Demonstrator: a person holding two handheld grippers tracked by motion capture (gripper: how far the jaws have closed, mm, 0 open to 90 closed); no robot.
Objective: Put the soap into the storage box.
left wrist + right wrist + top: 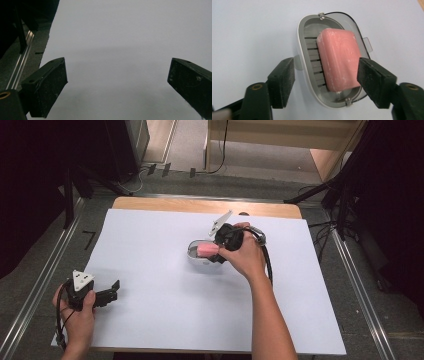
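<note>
A pink bar of soap [339, 60] lay inside a grey oval soap box [312, 30], which sat on the white sheet [165, 310] a little past the middle of the table, toward its far side. In the right gripper view the bar rested tilted on the slatted floor of the box, pushed toward one side, so the slats showed bare beside it. A clear hinged lid [359, 32] stood open along the side where the bar leaned, with a small tab sticking out from its edge.

Your right gripper [325, 80] was spread wide around the box, one jaw outside the wall on the bare side and the other against the soap's lower corner on the lid side. Whether that jaw actually touched the soap, you could not tell from the pictures; it was not closed on anything. In the high view your right hand [247, 257] held that gripper just beside the box, reaching in from the near right.

Your left gripper [102, 295] was well apart from all this, low at the near left corner of the sheet, held in your left hand [75, 312]. Its jaws stood far apart with nothing between them, over bare white sheet.
</note>
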